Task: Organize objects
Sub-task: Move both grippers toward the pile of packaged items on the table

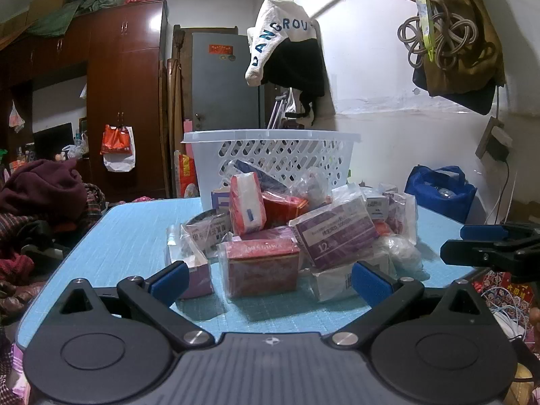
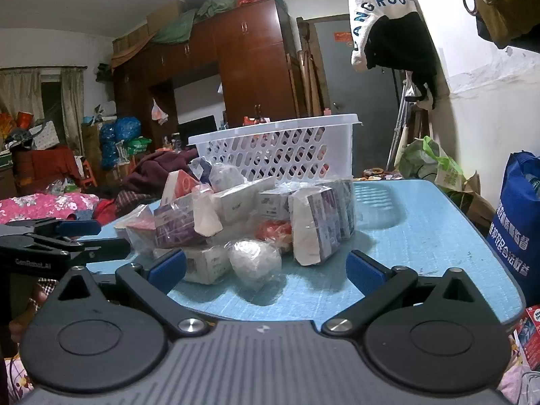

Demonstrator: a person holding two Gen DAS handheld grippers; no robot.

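Note:
A heap of bagged boxes lies on the blue table [image 1: 128, 236], in front of a white plastic basket [image 1: 270, 148]. Nearest my left gripper [image 1: 270, 280] is a red box in a clear bag [image 1: 261, 266], with a purple box [image 1: 337, 233] right of it. The left gripper is open and empty, just short of the heap. In the right wrist view the basket [image 2: 280, 152] stands behind the heap. My right gripper [image 2: 266, 270] is open and empty near a round wrapped bundle [image 2: 253, 260] and a tall bagged box [image 2: 317, 226].
A blue bag [image 2: 519, 229] stands right of the table; it also shows in the left wrist view [image 1: 438, 192]. Clothes [image 1: 40, 195] are piled to the left. The other gripper shows at the right edge [image 1: 489, 246] and at the left edge of the right wrist view [image 2: 60, 239].

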